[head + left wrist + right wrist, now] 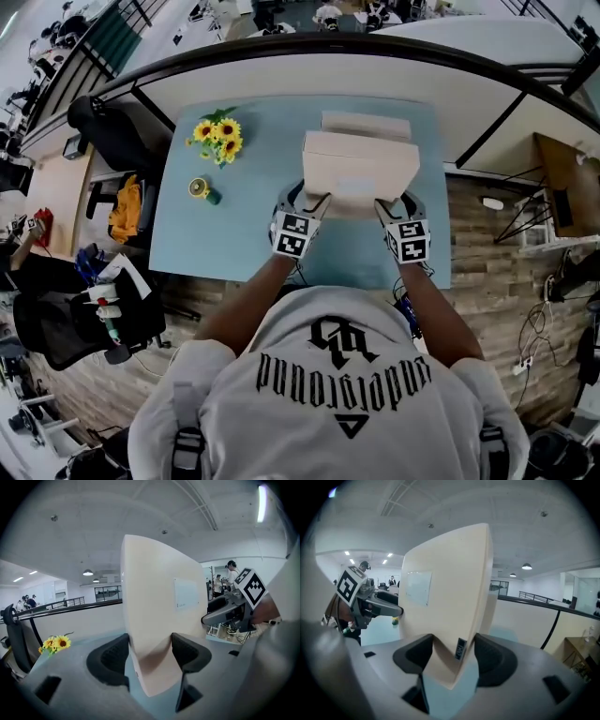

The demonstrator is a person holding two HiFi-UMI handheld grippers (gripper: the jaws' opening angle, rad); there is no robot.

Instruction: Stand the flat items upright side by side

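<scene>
Head view has the left gripper (pixel 314 200) and right gripper (pixel 394 208) each clamped on a near corner of one beige box (pixel 361 167), a two-point hold that, I judge, lets it be tipped onto its edge without twisting. It hangs tilted over the table (pixel 244 234), its near corners between the two pairs of jaws, just in front of a second box (pixel 366 123) resting farther back.

Bright, even light falls from a ceiling strip light (pixel 261 503), with fisheye bending and dark corners.
</scene>
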